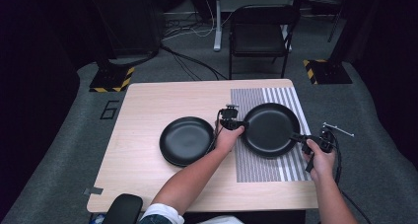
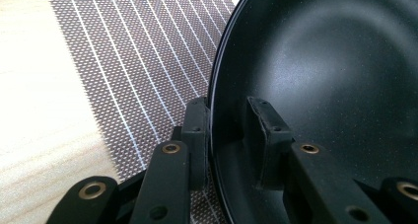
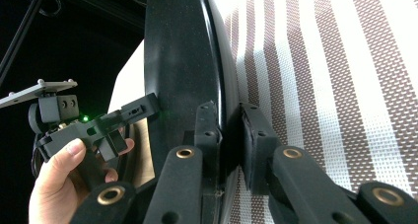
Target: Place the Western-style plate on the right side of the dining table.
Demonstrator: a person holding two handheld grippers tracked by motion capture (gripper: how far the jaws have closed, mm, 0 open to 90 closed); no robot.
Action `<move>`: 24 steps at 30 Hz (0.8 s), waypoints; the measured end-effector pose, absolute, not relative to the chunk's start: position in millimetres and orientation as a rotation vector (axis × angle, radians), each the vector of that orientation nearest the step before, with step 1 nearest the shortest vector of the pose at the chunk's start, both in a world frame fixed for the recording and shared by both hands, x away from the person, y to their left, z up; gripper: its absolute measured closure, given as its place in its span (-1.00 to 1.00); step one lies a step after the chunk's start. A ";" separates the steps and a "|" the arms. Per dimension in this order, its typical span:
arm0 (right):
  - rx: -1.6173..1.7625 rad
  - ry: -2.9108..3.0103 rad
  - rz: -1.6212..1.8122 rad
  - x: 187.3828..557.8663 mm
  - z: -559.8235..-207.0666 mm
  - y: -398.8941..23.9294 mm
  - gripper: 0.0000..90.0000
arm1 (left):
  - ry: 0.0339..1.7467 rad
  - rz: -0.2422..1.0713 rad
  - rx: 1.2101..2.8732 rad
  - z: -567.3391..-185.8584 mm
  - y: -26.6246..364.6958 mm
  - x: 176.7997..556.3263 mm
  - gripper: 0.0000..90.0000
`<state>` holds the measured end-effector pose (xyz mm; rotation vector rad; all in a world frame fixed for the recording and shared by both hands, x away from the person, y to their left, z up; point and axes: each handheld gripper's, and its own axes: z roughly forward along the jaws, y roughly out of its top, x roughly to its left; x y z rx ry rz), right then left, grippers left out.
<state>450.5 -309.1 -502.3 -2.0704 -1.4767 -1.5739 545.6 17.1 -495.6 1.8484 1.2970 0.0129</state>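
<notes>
Both tools were clamped on the same black pan, one on each side of its rim.

Nearest the person, the right tool [image 1: 301,138] pinched the pan [image 1: 269,129] at its right edge; in the right gripper view one jaw sat on the outer wall and the other against the inner face, shut tight on the rim [image 3: 224,135]. The left tool [image 1: 241,125] gripped the opposite edge, just beyond the left hand [image 1: 227,137]. In the left gripper view its jaws straddled the rim [image 2: 213,130], one outside over the striped mat [image 2: 138,61], one inside the bowl; clamped too, though the inner pad looked slightly off the wall.

The pan rode between the two tools, over the striped mat on the right half of the counter [image 1: 148,174], seemingly lifted or tilted; couldn't tell for sure if it touched the mat.

Handling guess: rigid metal, no flex, moderately heavy for a thin-rim pinch. The coating looked smooth and glossy, so likely slippery; a rim grip could slide or pivot if one side loosened. Not fragile. No handle showed, so opposite rim points seemed the sensible hold, keeping both sides level.

Left of the left tool, a second black pan [image 1: 186,140] lay flat on the counter, near but apart. Beyond the counter stood a folding chair [image 1: 259,36].
</notes>
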 end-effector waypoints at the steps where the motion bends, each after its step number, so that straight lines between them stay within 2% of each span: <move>1: -2.073 -1.479 -1.575 450.9 -502.6 -309.0 0.78 | 1.297 0.012 1.848 -495.9 16.9 546.0 0.58; 24: -2.107 -1.451 -1.575 451.8 -511.4 -310.8 0.79 | 1.310 0.014 1.865 -504.3 12.6 545.7 0.57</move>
